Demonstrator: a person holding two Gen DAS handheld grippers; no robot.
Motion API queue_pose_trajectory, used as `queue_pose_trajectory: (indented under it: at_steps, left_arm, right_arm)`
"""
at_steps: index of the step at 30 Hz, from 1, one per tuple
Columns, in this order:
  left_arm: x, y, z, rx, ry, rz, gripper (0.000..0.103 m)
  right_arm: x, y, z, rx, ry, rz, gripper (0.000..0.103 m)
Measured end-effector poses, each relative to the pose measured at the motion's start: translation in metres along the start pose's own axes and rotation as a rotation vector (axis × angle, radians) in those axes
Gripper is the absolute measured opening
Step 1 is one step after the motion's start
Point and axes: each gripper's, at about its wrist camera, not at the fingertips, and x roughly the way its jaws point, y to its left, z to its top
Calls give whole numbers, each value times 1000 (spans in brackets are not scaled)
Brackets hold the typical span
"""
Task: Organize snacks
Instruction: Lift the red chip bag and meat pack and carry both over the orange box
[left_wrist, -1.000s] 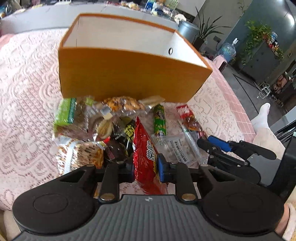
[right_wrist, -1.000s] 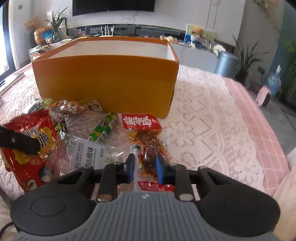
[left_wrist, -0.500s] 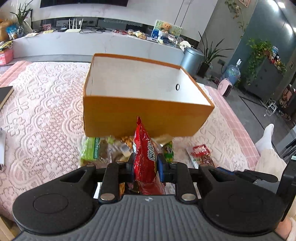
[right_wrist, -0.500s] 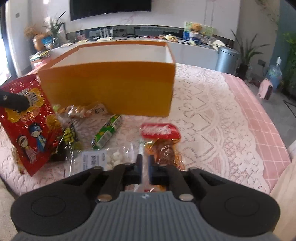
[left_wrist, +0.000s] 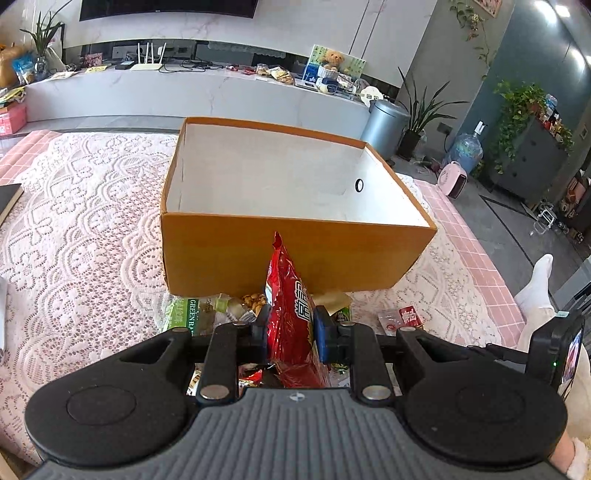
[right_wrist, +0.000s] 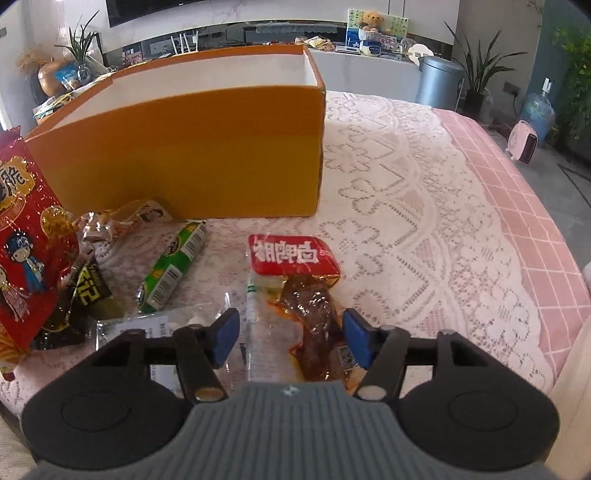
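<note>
- Lifted higher than a second ago, the left gripper (left_wrist: 289, 332) now looks down into the orange box (left_wrist: 295, 254), whose white inside shows no snacks.
- Its fingers pinch the red snack bag (left_wrist: 291, 314), held upright on edge just in front of the box's near wall.
- Spread wide again after being nearly closed half a second ago, the right gripper (right_wrist: 291, 336) hovers low over the red-labelled meat packet (right_wrist: 295, 273), which lies on the lace tablecloth (right_wrist: 406, 221) in front of the box's right corner.
- Left of that packet lie a green sausage stick (right_wrist: 173, 269) and a clear packet (right_wrist: 147, 325).
</note>
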Motion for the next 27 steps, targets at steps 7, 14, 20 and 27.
queue_pose_trajectory:
  at_steps: [7,14,20,27]
  left_arm:
    - [7,3,-2,1,13,-3,25]
    - [7,7,-4,-2,18,-6,25]
    - [6,5,-4,3,17,-12,25]
    - [3,4,-5,5,14,-14,25]
  right_arm:
    - [4,-8,0,29,-3,14,57]
    - [-2,-25,1,133,3,77,49]
    - [-12,-30,-1,171,-9,111,38]
    - [-29,-22,1,141,-47,118,24]
